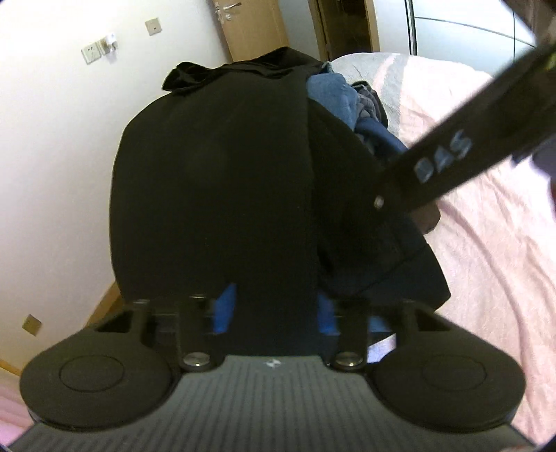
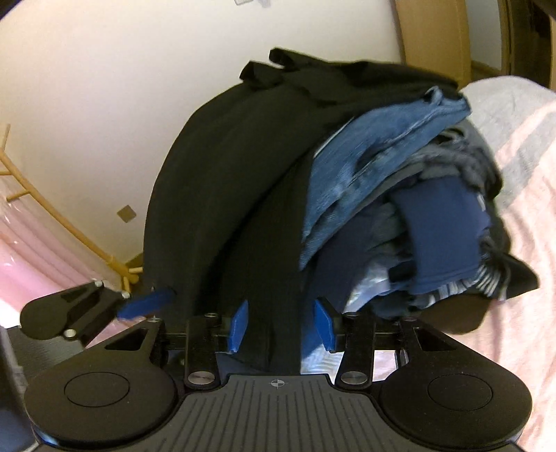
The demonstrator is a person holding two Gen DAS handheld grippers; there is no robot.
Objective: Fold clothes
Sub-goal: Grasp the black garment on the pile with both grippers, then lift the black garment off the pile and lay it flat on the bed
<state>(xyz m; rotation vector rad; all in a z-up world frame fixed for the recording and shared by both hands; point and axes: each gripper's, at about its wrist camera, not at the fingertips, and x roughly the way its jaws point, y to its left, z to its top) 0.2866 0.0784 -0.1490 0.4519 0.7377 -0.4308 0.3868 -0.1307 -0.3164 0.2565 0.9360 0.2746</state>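
A black garment [image 1: 222, 180] hangs stretched in front of both cameras; it also fills the middle of the right wrist view [image 2: 222, 194]. My left gripper [image 1: 274, 307] has its blue pads on either side of a fold of this cloth and holds it. My right gripper [image 2: 281, 325] likewise clamps a band of the black cloth between its blue pads [image 2: 239, 325]. The left gripper also shows at the left of the right wrist view [image 2: 146, 304], gripping the cloth edge. Behind lies a pile of blue, navy and grey clothes [image 2: 399, 208].
A bed with a pink cover [image 1: 493, 264] lies to the right and below. A white wall with sockets [image 1: 92, 54] is at the left, a wooden door [image 1: 250, 27] behind. A wooden rack [image 2: 69, 229] stands at the left. The other tool's black arm [image 1: 448, 153] crosses the upper right.
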